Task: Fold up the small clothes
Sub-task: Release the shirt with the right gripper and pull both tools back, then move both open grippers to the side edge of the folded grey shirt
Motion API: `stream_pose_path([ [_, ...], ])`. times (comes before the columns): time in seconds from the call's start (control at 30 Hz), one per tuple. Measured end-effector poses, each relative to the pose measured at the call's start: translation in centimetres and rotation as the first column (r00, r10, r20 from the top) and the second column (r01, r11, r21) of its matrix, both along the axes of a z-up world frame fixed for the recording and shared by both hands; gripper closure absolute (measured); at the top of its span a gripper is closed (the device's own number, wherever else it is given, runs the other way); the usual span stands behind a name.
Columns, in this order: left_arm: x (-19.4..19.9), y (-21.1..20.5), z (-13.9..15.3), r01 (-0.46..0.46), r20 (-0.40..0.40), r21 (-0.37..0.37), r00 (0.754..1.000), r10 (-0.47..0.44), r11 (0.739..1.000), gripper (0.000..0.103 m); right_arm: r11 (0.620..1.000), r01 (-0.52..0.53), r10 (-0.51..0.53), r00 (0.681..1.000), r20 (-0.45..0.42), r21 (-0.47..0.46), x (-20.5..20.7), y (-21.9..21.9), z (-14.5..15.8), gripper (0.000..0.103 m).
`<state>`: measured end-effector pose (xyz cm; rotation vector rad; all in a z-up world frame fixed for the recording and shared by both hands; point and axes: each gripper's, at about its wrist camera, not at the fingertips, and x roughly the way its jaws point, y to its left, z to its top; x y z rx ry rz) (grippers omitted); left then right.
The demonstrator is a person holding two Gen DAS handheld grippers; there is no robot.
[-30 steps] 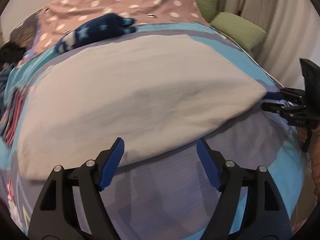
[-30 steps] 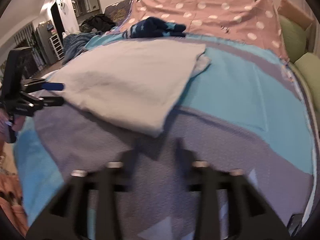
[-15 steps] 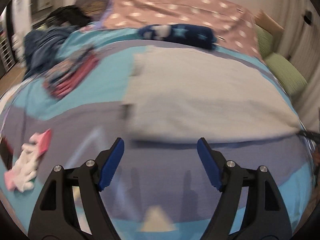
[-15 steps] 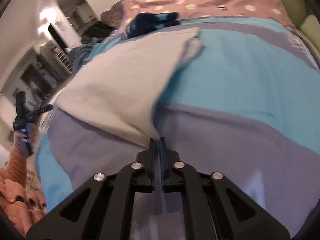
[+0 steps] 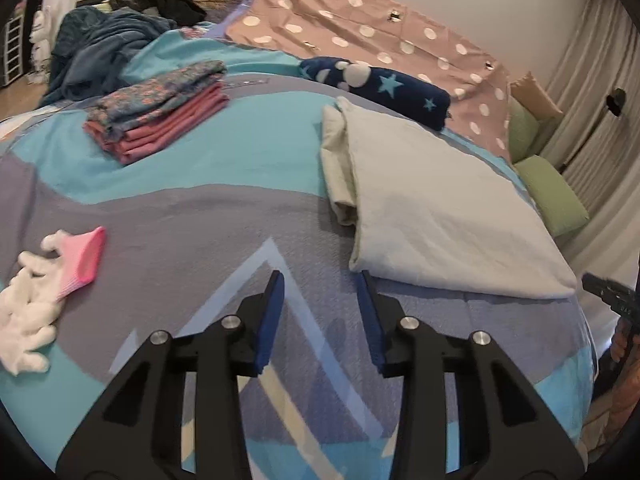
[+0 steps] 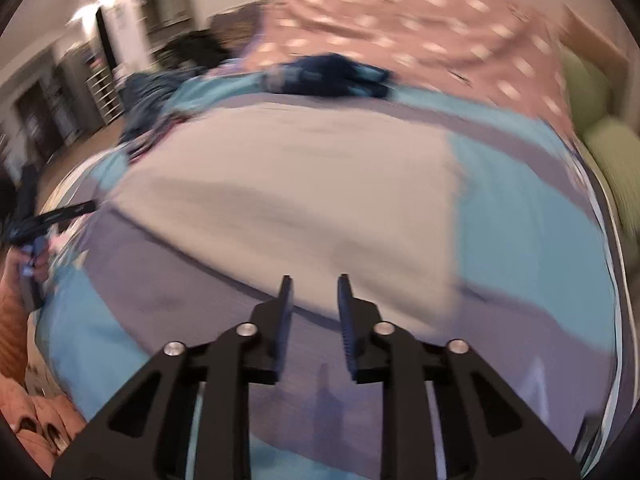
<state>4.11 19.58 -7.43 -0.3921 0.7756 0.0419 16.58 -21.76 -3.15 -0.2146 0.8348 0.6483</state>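
Your pale folded garment (image 5: 444,200) lies flat on the bed (image 5: 200,216), soft, light and floppy, so pinch its near corners through all layers; your left gripper (image 5: 320,292), jaws just narrowing, and right gripper (image 6: 312,292), jaws just reopening, hold nothing.

I find almost nothing I can read here. My right gripper (image 5: 612,298), seen at the edge of the left wrist view, carries a few small pale characters on its black body, too tiny and blurred to make out. No label or brand shows elsewhere.
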Motion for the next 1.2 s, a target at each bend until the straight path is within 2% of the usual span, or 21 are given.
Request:
stream_pose_path([
  [0.1, 1.3, 0.0, -0.4, 0.065, -0.003, -0.008, 0.998, -0.065, 0.998, 0.066, 0.994, -0.103, 0.104, 0.994, 0.019, -0.035, -0.8, 4.7, 0.2, 0.064],
  [0.17, 2.1, -0.2, -0.5, 0.110, -0.002, -0.002, 0.994, -0.110, 0.994, 0.066, 0.987, -0.155, 0.155, 0.988, 0.006, -0.053, -1.5, 7.3, -0.3, 0.064],
  [0.27, 3.5, -0.3, -0.4, 0.173, 0.006, -0.003, 0.985, -0.173, 0.985, 0.066, 0.983, -0.171, 0.170, 0.985, -0.027, -0.071, -1.9, 9.2, -1.1, 0.064],
  [0.3, 4.1, -0.5, -0.3, 0.209, 0.018, -0.022, 0.978, -0.208, 0.978, 0.087, 0.983, -0.170, 0.168, 0.985, -0.034, -0.074, -1.9, 9.5, -1.3, 0.064],
  [0.33, 4.4, -0.4, -0.2, 0.232, 0.028, -0.044, 0.973, -0.231, 0.972, 0.099, 0.983, -0.163, 0.160, 0.986, -0.043, -0.081, -2.3, 9.8, -1.6, 0.064],
  [0.4, 4.6, -0.1, 0.6, 0.241, 0.066, -0.087, 0.970, -0.236, 0.967, 0.099, 0.985, -0.144, 0.139, 0.988, -0.060, -0.091, -2.1, 10.5, -2.1, 0.063],
  [0.43, 4.0, 0.2, 1.6, 0.240, 0.109, -0.105, 0.967, -0.228, 0.965, 0.099, 0.987, -0.130, 0.124, 0.990, -0.071, -0.097, -1.9, 10.7, -2.3, 0.063],
  [0.5, 2.9, 0.7, 2.8, 0.228, 0.153, -0.083, 0.965, -0.214, 0.970, 0.099, 0.988, -0.118, 0.110, 0.991, -0.077, -0.102, -1.7, 11.1, -2.4, 0.063],
  [0.53, 2.5, 0.8, 2.9, 0.226, 0.154, -0.072, 0.965, -0.214, 0.971, 0.103, 0.988, -0.114, 0.106, 0.992, -0.073, -0.108, -1.8, 11.4, -2.5, 0.063],
  [0.63, 1.6, 1.2, 1.8, 0.228, 0.116, -0.054, 0.968, -0.221, 0.972, 0.103, 0.984, -0.117, 0.113, 0.993, -0.036, -0.132, -2.0, 12.9, -2.2, 0.062],
  [0.7, 1.3, 1.6, 0.7, 0.204, 0.076, -0.047, 0.977, -0.200, 0.978, 0.103, 0.978, -0.149, 0.152, 0.988, 0.005, -0.148, -2.5, 14.8, -2.0, 0.054],
  [0.73, 1.4, 2.1, 0.1, 0.173, 0.050, -0.047, 0.984, -0.171, 0.984, 0.100, 0.974, -0.168, 0.173, 0.985, 0.019, -0.152, -2.7, 15.6, -1.9, 0.052],
  [0.77, 1.7, 2.7, -0.3, 0.136, 0.036, -0.049, 0.990, -0.134, 0.989, 0.093, 0.969, -0.191, 0.199, 0.979, 0.038, -0.159, -3.1, 16.8, -1.9, 0.051],
  [0.8, 2.0, 3.3, -0.4, 0.106, 0.031, -0.058, 0.994, -0.105, 0.993, 0.075, 0.964, -0.207, 0.218, 0.975, 0.052, -0.168, -3.3, 17.7, -1.9, 0.051],
  [0.83, 2.6, 3.9, -0.5, 0.093, 0.034, -0.069, 0.995, -0.091, 0.993, 0.050, 0.956, -0.229, 0.245, 0.967, 0.067, -0.184, -3.6, 19.1, -2.0, 0.050],
  [0.87, 3.3, 4.4, -0.3, 0.088, 0.051, -0.088, 0.995, -0.084, 0.992, 0.044, 0.948, -0.247, 0.267, 0.961, 0.079, -0.201, -3.9, 20.4, -2.1, 0.050],
  [0.93, 5.4, 5.4, -0.1, 0.095, 0.071, -0.139, 0.994, -0.086, 0.986, 0.043, 0.930, -0.277, 0.309, 0.945, 0.107, -0.241, -4.5, 22.9, -2.7, 0.050],
  [1.03, 10.2, 6.9, 0.0, 0.112, 0.068, -0.256, 0.993, -0.098, 0.960, 0.043, 0.902, -0.299, 0.358, 0.921, 0.155, -0.312, -5.8, 25.9, -3.8, 0.050],
  [1.2, 19.2, 7.5, -0.9, 0.182, -0.035, -0.316, 0.979, -0.203, 0.931, 0.045, 0.841, -0.339, 0.457, 0.862, 0.218, -0.422, -7.7, 29.1, -5.2, 0.050],
])
